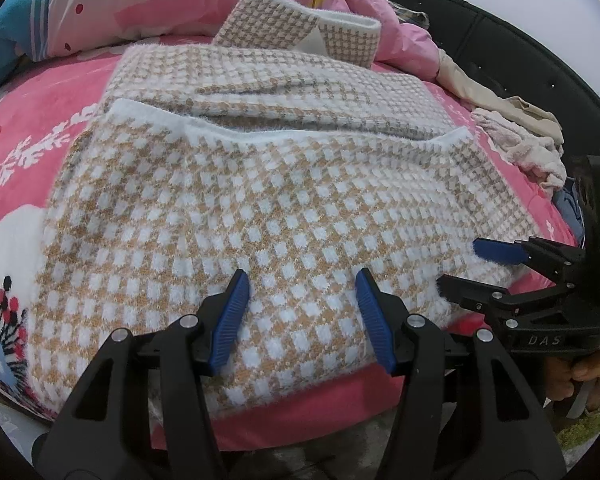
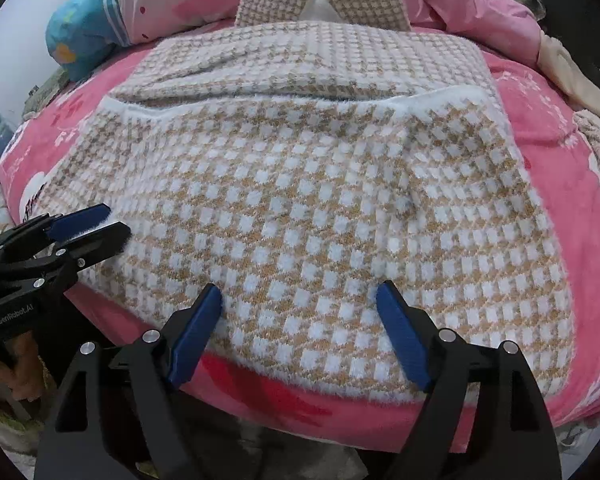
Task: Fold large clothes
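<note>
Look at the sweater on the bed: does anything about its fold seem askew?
The houndstooth sweater has its lower half folded up, but the white hem runs crooked, sagging mid-width. The collar lies flat.

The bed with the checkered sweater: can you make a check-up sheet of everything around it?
Surface: pink flowered bed sheet, the sweater lies on it.
Job's things: tan-and-white checkered sweater, lower part folded up over the body, collar at the far end.
Clutter: pink quilt bunched behind; beige clothes heaped at the side.
Grippers: left tool open over the near fold; right tool open over the near fold, pads not pressing.
Cables: nothing seen.
Surroundings: dark headboard, pale wall.
</note>
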`<action>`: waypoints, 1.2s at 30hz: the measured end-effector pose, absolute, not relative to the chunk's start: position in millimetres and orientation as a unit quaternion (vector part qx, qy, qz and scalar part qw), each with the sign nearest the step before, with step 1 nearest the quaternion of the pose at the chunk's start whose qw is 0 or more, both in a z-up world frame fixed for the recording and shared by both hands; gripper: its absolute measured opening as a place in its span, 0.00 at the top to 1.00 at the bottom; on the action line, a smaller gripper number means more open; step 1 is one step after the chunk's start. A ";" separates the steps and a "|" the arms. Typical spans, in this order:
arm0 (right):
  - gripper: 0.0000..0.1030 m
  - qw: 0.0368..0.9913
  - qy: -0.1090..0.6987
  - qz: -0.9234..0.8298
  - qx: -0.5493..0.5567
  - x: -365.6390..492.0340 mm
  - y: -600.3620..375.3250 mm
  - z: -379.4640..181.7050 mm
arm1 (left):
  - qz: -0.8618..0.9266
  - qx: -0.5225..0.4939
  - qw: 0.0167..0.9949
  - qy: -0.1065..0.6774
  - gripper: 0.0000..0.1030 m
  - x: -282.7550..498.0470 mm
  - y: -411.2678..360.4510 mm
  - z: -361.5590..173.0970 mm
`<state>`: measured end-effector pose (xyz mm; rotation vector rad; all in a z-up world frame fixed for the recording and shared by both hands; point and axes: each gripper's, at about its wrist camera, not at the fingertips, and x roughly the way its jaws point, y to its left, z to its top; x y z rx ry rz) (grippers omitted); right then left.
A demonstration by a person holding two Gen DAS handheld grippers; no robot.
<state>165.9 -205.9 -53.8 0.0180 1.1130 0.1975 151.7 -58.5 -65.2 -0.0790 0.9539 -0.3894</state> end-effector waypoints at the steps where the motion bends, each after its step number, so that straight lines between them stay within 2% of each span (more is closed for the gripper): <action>1: 0.24 0.845 0.527 0.093 0.009 165.9 -205.6 -53.8 | -0.185 -0.037 0.870 0.456 0.47 149.5 -58.9 -65.3; 36: 0.24 0.843 0.530 0.090 0.009 170.7 -196.5 -56.6 | -0.187 -0.037 0.869 0.458 0.47 152.8 -58.7 -65.4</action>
